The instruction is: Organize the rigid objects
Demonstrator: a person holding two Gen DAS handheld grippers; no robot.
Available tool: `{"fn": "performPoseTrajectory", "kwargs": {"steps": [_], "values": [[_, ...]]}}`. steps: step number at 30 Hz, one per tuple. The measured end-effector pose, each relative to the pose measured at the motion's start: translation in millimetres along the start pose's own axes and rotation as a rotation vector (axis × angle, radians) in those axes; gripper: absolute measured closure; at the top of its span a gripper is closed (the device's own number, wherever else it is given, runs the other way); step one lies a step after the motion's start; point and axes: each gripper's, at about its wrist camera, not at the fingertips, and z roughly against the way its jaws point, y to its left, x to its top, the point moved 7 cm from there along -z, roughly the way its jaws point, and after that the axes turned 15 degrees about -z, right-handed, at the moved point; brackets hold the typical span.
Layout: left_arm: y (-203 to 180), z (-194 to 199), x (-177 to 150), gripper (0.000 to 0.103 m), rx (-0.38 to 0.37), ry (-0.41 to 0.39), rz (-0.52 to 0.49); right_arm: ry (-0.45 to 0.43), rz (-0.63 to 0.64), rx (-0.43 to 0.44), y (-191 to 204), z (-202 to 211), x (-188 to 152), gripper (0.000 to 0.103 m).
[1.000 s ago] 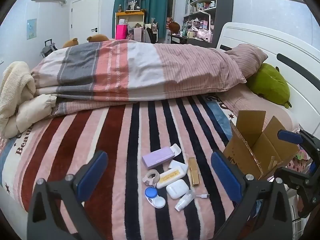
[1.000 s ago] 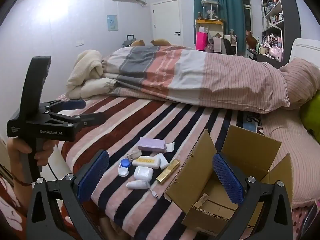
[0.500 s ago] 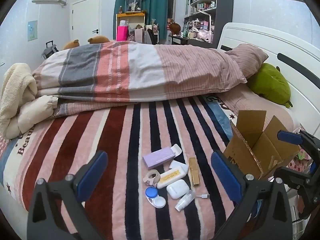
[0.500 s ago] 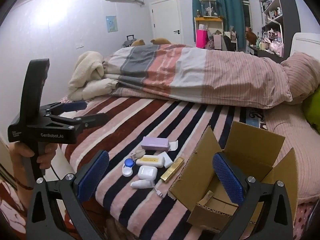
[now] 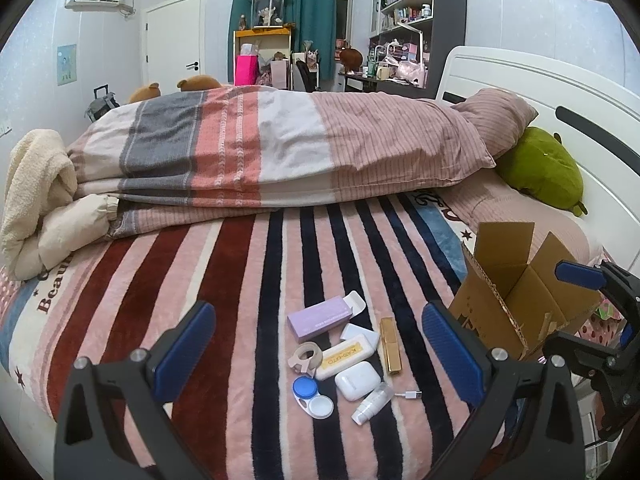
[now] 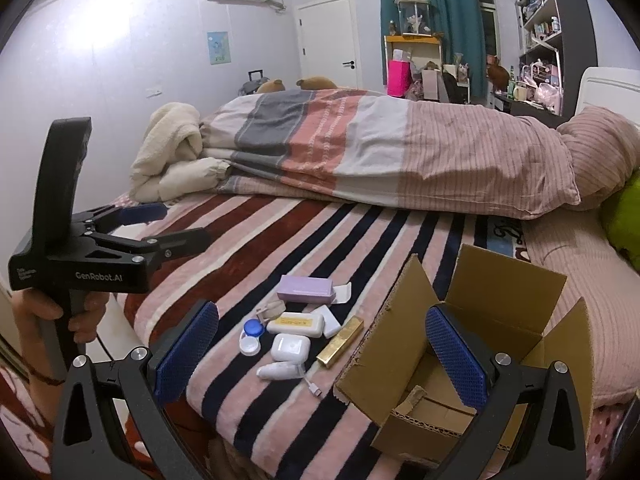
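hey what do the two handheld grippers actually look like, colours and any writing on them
Both are matte black frames with silver screws and blue textured pads on the fingers. The left gripper carries white "GenRobot.AI" lettering on its side, a tall black handle, and a thin black cable below the bare hand. The right gripper shows the same blue honeycomb pads.

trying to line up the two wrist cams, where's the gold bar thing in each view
Left wrist view: the gold bar lies lower centre-right on the striped blanket, at the right edge of the cluster of small items, left of the cardboard box.
Right wrist view: the gold bar lies lower centre, slanted, between the white earbud case and the box's near flap.
Shared landmark: the cardboard box, right of the bar in both views.
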Motion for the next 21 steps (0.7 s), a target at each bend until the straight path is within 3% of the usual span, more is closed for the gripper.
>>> {"fn": "performPoseTrajectory", "kwargs": {"steps": [21], "values": [[5.9, -1.8, 2.3, 0.0, 0.002, -0.001, 0.009, 0.003, 0.003, 0.03, 8.2, -0.8, -0.5, 0.0]]}}
